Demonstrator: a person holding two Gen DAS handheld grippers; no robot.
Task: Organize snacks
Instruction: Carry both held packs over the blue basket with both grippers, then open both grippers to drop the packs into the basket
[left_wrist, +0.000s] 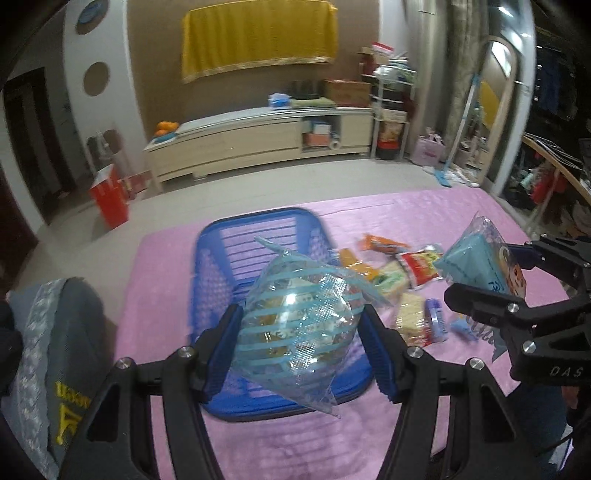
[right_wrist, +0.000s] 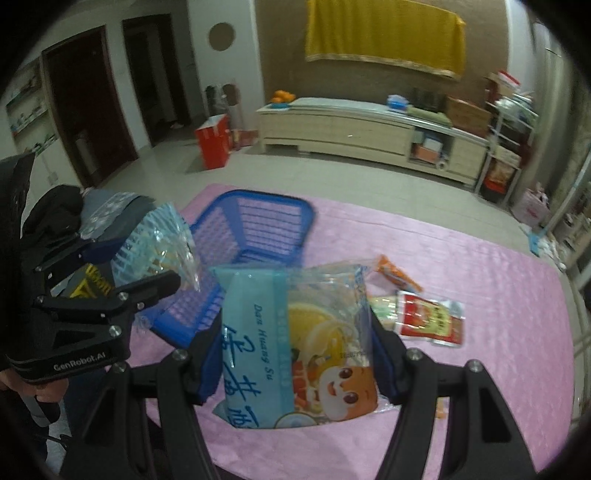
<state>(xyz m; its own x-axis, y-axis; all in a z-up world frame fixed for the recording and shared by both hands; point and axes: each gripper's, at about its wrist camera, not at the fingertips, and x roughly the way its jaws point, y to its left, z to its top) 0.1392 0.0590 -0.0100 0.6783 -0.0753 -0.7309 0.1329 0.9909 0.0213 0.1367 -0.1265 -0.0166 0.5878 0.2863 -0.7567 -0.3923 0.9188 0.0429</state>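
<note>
Left gripper (left_wrist: 301, 349) is gripping a striped snack bag (left_wrist: 295, 325), right gripper (right_wrist: 295, 363) an egg-yolk pastry pack (right_wrist: 295, 350); blue basket (left_wrist: 258, 236) below is being left empty, packets (left_wrist: 417, 266) beyond are waiting.

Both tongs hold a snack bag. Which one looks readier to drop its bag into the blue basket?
Left, probably: its striped bag hangs over the basket; the right tongs sit beside it.
</note>
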